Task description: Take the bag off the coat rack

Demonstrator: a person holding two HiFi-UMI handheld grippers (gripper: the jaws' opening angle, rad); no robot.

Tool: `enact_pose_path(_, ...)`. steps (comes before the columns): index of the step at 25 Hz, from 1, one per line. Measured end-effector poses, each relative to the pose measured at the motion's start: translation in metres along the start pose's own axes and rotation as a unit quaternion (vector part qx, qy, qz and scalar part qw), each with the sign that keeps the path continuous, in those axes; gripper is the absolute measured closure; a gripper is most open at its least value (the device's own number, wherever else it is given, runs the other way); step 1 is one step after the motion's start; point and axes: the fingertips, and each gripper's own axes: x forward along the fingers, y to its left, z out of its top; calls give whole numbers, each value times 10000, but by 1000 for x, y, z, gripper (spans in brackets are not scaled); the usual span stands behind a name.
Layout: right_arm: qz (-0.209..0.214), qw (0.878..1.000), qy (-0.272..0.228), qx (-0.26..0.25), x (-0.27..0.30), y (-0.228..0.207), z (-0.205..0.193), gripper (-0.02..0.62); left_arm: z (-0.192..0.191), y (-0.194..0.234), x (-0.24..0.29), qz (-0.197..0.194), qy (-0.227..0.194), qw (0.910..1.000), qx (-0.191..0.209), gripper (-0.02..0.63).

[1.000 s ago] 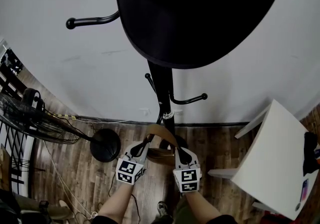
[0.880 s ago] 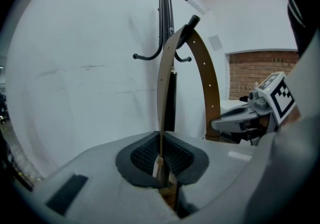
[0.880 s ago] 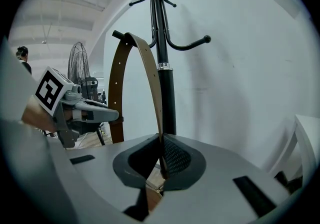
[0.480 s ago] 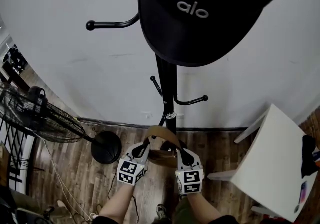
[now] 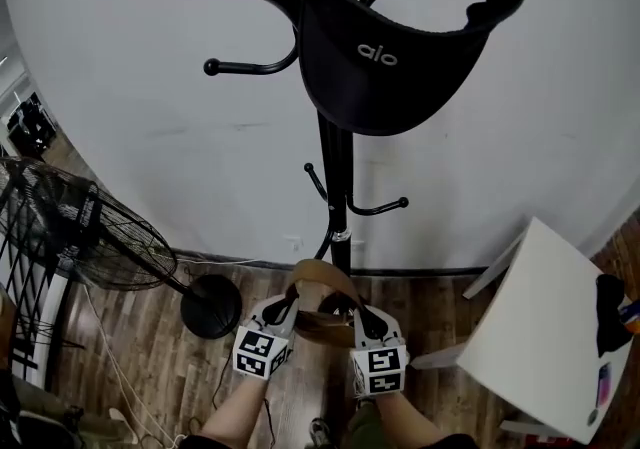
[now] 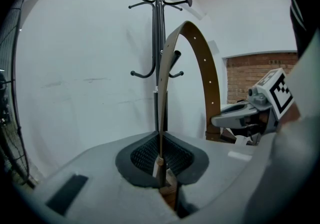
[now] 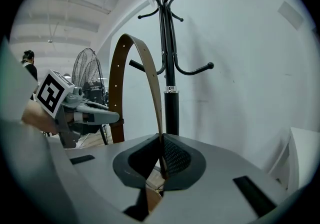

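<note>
A brown strap (image 5: 322, 271) arches between my two grippers, low in front of the black coat rack (image 5: 340, 167). The bag's brown body (image 5: 322, 321) hangs just below it, mostly hidden by the grippers. My left gripper (image 5: 285, 305) is shut on the strap's left end (image 6: 160, 118). My right gripper (image 5: 365, 315) is shut on its right end (image 7: 156, 113). The strap loop (image 6: 200, 68) hangs on no hook of the rack. A black cap (image 5: 400, 47) sits on the rack's top arms.
A black standing fan (image 5: 80, 237) with a round base (image 5: 212, 299) is at the left, with cables on the wooden floor. A white table (image 5: 540, 327) stands at the right. The white wall is right behind the rack. A person (image 7: 27, 63) stands far off.
The rack and cap now look smaller and higher in the head view, and more of the rack's top arms show. Both grippers keep their hold on the strap in nearly the same place.
</note>
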Motion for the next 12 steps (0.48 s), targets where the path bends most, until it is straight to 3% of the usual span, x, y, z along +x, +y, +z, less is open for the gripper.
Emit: enact_pose_path(12,33,9999,-21,-101,-44,29,-3,583,-5,-21,-63,42,-148,9999,-50,591)
